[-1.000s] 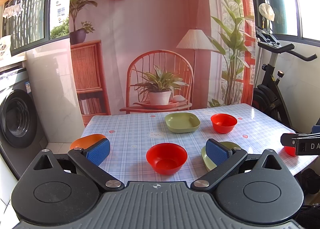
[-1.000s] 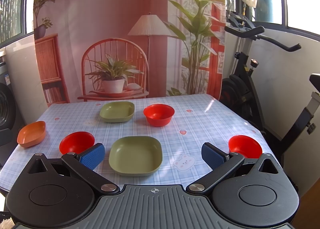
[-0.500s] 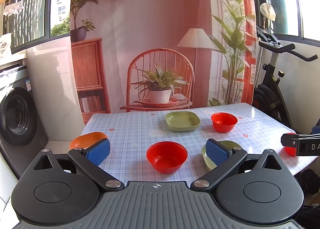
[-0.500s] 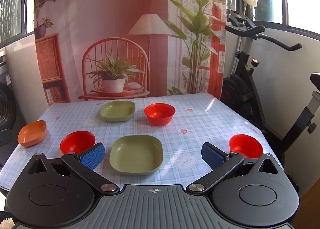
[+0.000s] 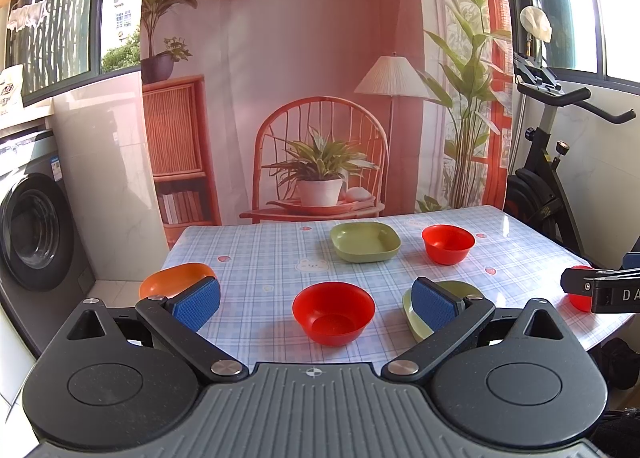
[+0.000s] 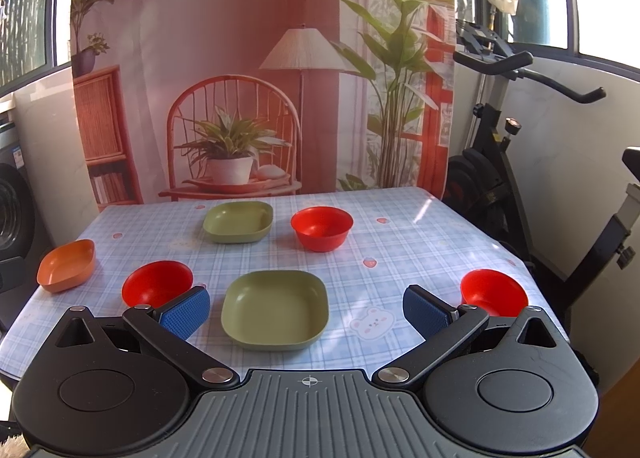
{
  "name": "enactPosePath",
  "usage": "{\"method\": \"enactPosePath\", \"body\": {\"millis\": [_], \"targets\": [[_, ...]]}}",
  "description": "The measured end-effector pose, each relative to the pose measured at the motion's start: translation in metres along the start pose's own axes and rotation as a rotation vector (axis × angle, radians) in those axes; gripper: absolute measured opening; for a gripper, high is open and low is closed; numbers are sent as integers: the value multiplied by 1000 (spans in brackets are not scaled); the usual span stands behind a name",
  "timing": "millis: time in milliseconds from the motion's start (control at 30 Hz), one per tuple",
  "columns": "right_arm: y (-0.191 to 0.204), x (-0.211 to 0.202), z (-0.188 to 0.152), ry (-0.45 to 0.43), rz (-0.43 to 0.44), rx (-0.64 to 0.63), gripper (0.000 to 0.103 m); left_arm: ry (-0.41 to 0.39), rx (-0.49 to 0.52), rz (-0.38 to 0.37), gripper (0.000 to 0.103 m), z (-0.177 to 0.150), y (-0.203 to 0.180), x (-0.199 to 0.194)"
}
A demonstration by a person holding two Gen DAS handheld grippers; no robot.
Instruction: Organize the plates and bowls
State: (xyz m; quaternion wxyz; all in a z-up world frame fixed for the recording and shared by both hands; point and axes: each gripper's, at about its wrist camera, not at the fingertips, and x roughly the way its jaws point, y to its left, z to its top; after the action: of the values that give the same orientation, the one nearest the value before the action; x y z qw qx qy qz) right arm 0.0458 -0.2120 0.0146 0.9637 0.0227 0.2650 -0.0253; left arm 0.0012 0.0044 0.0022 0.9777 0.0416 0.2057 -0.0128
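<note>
— Checked cloth on table (image 6: 420, 242), below both claws?
— Yes. Green plate (image 6: 276, 308) between spread right gripper (image 6: 306, 308) pads; red bowl (image 5: 333, 312) between wide left gripper (image 5: 316, 300) pads.
— Orange dish (image 5: 172, 283)?
— Behind left pad.

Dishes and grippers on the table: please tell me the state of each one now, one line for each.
left gripper: open, holds nothing.
right gripper: open, holds nothing.
near green plate: upright, empty, unstacked.
far green plate: upright, empty.
orange plate: upright, empty, near the table's left edge.
left red bowl: upright, empty.
far red bowl: upright, empty.
right red bowl: upright, empty, near the right edge.
</note>
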Motion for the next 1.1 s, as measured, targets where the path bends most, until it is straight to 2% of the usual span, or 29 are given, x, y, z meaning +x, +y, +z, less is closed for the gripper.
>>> {"method": "enactPosePath", "body": {"millis": [633, 800, 867, 1033, 1100], "targets": [[0, 0, 0, 2, 2, 3, 103, 19, -6, 17, 103, -1, -2, 5], [3, 1, 3, 0, 29, -40, 103, 6, 30, -47, 103, 6, -2, 4], [7, 5, 9, -21, 45, -37, 103, -3, 29, -69, 103, 11, 2, 9], [-7, 13, 45, -128, 91, 14, 103, -19, 11, -34, 102, 34, 14, 32], [-11, 17, 57, -156, 111, 36, 103, -25, 17, -50, 102, 44, 17, 42]]}}
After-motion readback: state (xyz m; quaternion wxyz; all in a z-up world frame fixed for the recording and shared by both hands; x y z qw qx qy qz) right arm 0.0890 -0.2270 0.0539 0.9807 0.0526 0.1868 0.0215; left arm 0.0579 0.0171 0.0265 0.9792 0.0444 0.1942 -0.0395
